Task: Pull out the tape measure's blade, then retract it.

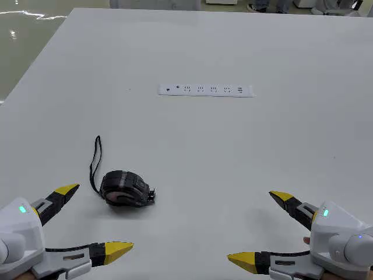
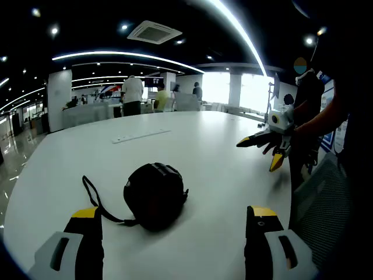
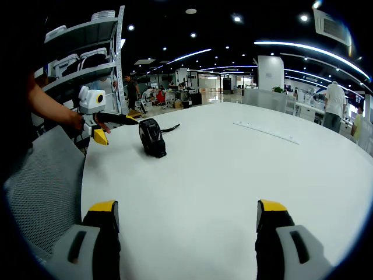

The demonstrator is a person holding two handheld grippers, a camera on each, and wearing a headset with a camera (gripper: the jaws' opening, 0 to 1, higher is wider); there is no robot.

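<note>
Two grippers, each with its fingers spread wide and holding nothing. Head view: left gripper (image 1: 99, 217) at lower left and right gripper (image 1: 256, 226) at lower right, well apart, over the white tabletop (image 1: 245, 151). The tape measure (image 1: 124, 188), in a dark case, lies on the tabletop near the left gripper, untouched. Its black wrist strap (image 1: 95, 160) trails toward the far side. A white power strip (image 1: 206, 90) lies farther off.

Left gripper view adds: the case sits ahead of the tips, roughly centred between the fingers, and people (image 2: 132, 93) stand beyond the table.

Right gripper view adds: a mesh chair back (image 3: 41, 175) at the table edge and shelving (image 3: 87, 52) behind.
</note>
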